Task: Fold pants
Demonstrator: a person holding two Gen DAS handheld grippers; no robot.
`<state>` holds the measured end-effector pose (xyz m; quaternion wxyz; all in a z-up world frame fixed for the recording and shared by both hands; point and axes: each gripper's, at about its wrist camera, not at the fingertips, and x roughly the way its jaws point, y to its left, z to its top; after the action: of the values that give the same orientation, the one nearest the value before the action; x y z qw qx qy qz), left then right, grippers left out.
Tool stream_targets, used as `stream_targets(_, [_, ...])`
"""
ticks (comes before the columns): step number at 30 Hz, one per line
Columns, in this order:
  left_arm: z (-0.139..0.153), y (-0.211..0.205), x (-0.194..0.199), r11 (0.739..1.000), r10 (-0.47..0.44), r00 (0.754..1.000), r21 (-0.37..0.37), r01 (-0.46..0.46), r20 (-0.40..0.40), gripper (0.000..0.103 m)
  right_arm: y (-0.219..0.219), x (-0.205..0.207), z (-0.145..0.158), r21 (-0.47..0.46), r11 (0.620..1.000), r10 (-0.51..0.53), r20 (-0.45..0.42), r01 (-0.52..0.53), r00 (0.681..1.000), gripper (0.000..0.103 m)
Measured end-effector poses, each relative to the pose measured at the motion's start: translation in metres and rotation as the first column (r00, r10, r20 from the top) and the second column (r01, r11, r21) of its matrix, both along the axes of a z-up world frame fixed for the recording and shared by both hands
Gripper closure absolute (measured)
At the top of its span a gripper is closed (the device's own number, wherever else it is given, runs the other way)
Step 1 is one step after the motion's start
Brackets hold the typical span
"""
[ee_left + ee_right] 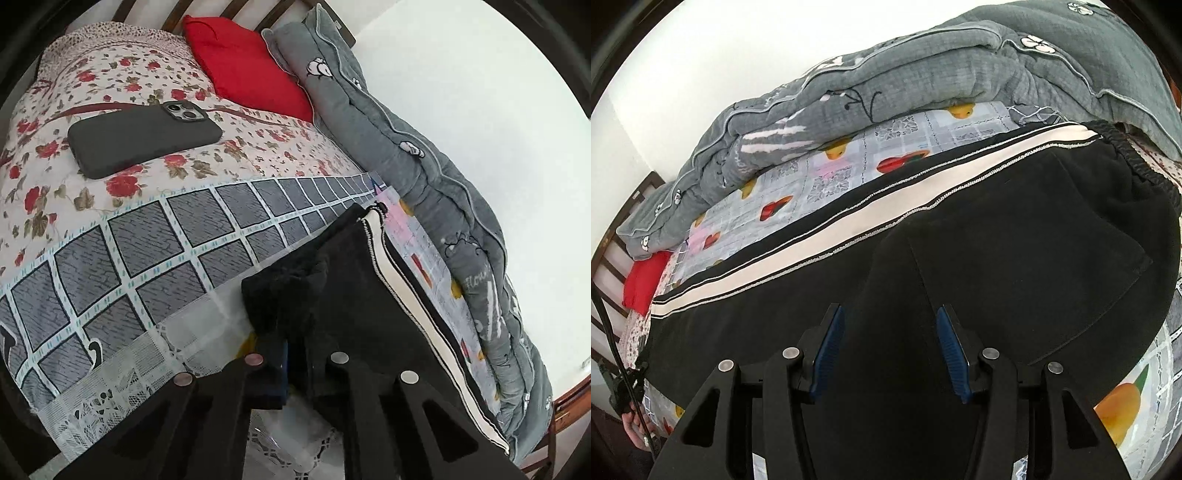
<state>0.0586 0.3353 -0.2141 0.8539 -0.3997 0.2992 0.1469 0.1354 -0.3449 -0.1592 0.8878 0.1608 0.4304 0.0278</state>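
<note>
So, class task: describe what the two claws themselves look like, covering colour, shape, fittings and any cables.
Both are matte black with angular linkage arms pierced by triangular cut-outs and joined by round silver pivot pins. The right claw has ribbed blue pads lining its fingers. The left claw shows the same black arms; two of its pins look pinkish, and a sliver of blue pad shows. A thin black cable hangs at the right view's left edge.

The left gripper [295,363] is seen with its fingers [275,373] drawn close together, pinched on black cloth. The right gripper [890,347] is held with its blue-padded fingers [829,347] spread wide apart, nothing being gripped between them.
</note>
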Motion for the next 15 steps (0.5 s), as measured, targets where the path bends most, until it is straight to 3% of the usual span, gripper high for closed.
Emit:
stream_targets(3, [0.007,-0.002,0.0,1.0,-0.013,1.0,0.008,0.013,-0.002,0.081,-0.002,-0.004,0.002,-0.014,1.0,0.001,0.011,-0.001,1.0,0.052])
stream_targets(5, [0.014,-0.006,-0.001,0.999,-0.001,1.0,0.038,0.002,-0.02,0.067,-0.006,-0.005,0.001,-0.011,1.0,-0.006,0.011,0.006,1.0,0.052])
stream_targets(6, [0.016,-0.007,-0.002,0.998,0.021,0.999,0.059,-0.019,-0.035,0.047,-0.008,-0.004,0.0,-0.006,1.0,-0.01,0.009,0.01,1.0,0.052])
stream_targets(7, [0.017,-0.007,-0.005,0.996,0.046,0.998,0.075,-0.043,-0.037,0.039,-0.01,-0.004,-0.001,0.001,1.0,-0.014,0.007,0.014,1.0,0.052])
stream_targets(9, [0.018,-0.008,-0.012,0.996,0.055,0.998,0.068,-0.055,0.0,0.039,-0.015,-0.006,-0.003,0.01,1.0,-0.023,0.005,0.023,1.0,0.052])
stream_targets(15, [0.009,-0.005,-0.01,0.998,0.041,0.999,0.04,-0.041,0.002,0.04,-0.028,-0.009,-0.004,0.005,0.999,-0.046,0.001,0.046,0.999,0.052])
